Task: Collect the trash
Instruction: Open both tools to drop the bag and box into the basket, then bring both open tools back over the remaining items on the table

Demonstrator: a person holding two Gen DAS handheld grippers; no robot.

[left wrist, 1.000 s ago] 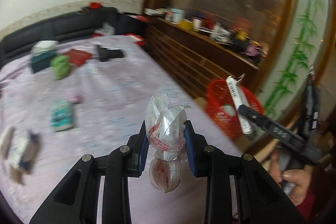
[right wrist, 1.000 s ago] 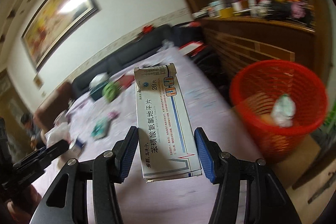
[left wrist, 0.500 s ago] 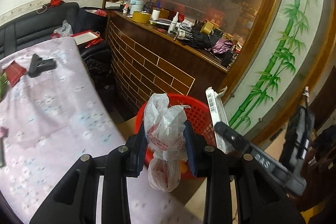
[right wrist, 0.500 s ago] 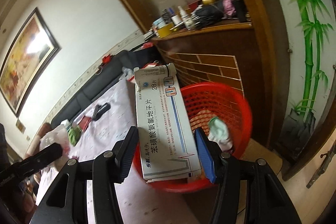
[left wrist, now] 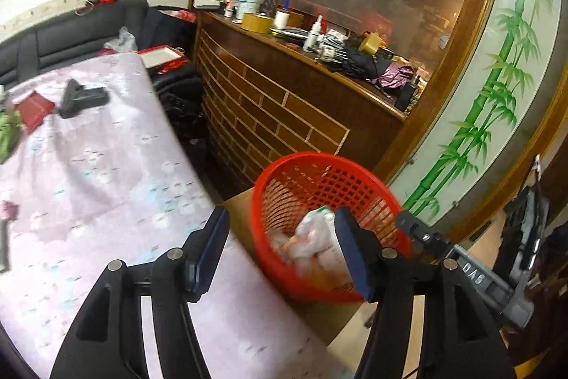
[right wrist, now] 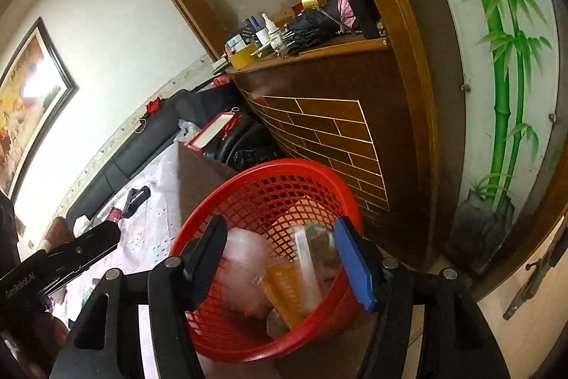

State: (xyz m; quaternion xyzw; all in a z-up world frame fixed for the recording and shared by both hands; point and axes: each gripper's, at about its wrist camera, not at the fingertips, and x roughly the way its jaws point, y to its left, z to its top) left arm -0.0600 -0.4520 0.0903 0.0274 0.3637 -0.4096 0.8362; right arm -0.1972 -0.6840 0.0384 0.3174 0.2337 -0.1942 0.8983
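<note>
**Both grippers empty over the basket**

Left wrist: our left gripper (left wrist: 282, 251) has its fingers spread, empty; the plastic bag (left wrist: 312, 237) lies in the red basket (left wrist: 319, 166).

Right wrist: our right gripper (right wrist: 280, 258) gapes too; the medicine box (right wrist: 307, 269) sits blurred inside the basket.

Both wrist views look down, close, into the red basket (left wrist: 319, 173) (right wrist: 269, 180).

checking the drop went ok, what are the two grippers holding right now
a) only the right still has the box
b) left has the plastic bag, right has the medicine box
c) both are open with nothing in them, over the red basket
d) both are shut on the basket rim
c: the left gripper and the right gripper both stand wide open and empty above the red basket, with trash lying blurred inside it.
</note>
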